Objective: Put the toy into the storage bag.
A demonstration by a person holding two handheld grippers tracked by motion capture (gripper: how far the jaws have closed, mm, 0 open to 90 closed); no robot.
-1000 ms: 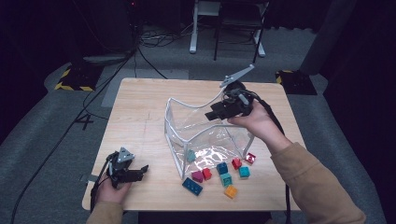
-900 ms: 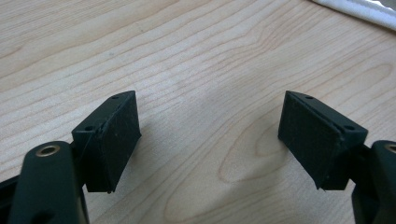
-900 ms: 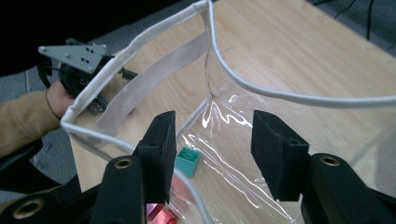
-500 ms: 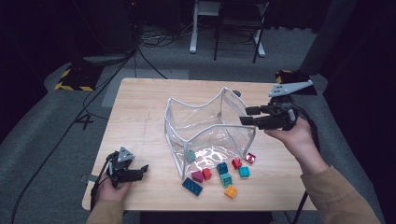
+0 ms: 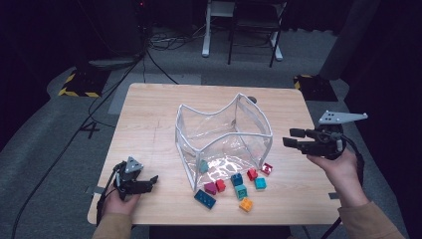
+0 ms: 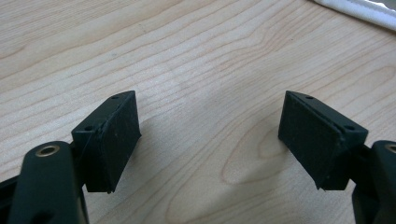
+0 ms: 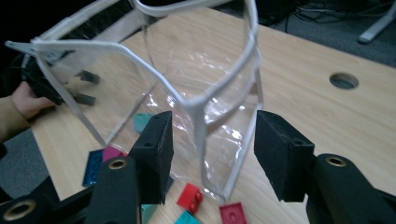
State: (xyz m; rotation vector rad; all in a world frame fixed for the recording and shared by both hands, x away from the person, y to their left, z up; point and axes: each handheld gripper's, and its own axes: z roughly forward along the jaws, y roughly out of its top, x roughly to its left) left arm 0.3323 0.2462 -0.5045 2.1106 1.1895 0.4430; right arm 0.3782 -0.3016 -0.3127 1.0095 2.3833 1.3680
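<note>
Pale wooden table, dark room

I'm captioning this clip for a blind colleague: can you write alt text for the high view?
A clear plastic bag with white edging stands open in the middle of a wooden table, with small coloured bricks scattered in front of it. The right gripper hovers open beside the bag, apart from it, and the left gripper rests open at the table's near left corner.

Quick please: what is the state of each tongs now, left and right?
Left tongs: open, holding nothing, low over the bare wooden table.
Right tongs: open, holding nothing, facing the clear bag.
</note>
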